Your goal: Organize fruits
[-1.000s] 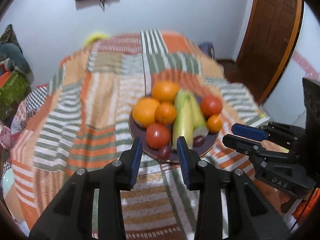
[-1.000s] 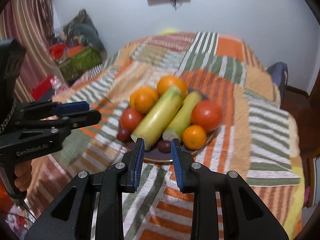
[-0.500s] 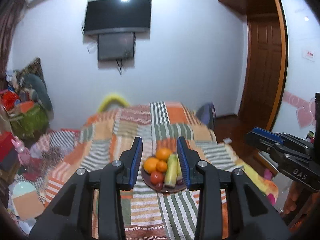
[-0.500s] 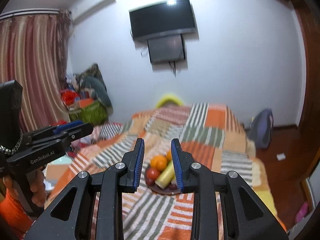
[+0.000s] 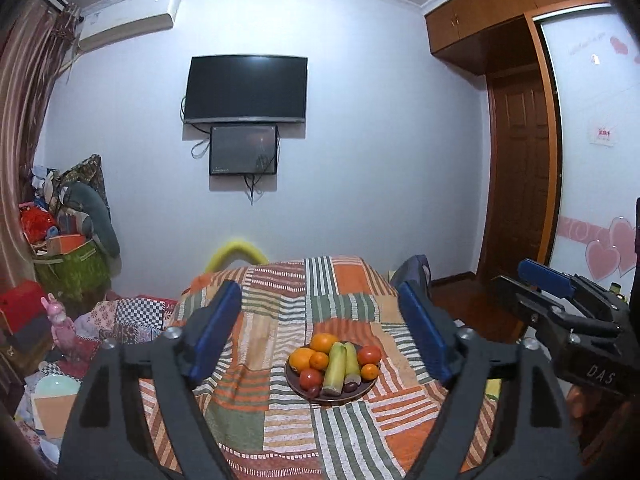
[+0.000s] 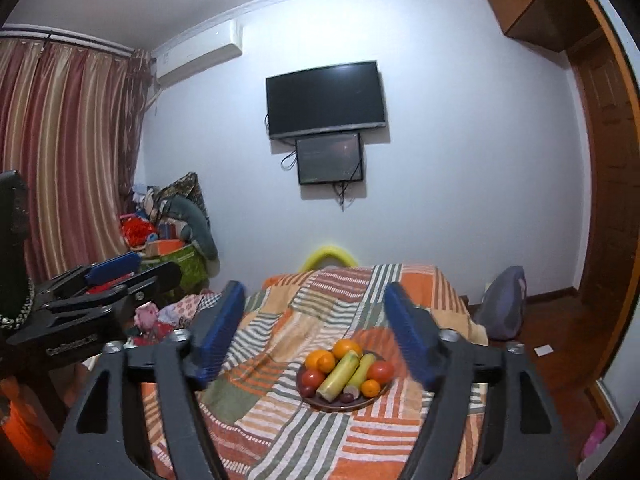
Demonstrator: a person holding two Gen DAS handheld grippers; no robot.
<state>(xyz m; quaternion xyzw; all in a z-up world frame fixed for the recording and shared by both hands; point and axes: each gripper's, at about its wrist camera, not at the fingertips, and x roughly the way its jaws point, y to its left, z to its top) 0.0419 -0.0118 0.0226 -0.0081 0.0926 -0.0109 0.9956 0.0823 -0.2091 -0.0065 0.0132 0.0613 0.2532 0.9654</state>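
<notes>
A dark plate heaped with fruit sits on a patchwork-covered bed, toward its near end. Oranges crowd the left and far side, tomatoes flank two long green-yellow pieces whose long axes run roughly away from the cameras, cut ends nearest; in the right wrist view they slant toward the far right.

The plate lies ahead of and below both tools, well apart from either. The left gripper and right gripper are both spreading their jaws, nothing between the blue pads. Each view frames the plate between its fingers, slightly right of centre, so neither hand looks clearly nearer, though fisheye distortion makes that hard to judge. A wall television hangs beyond.
</notes>
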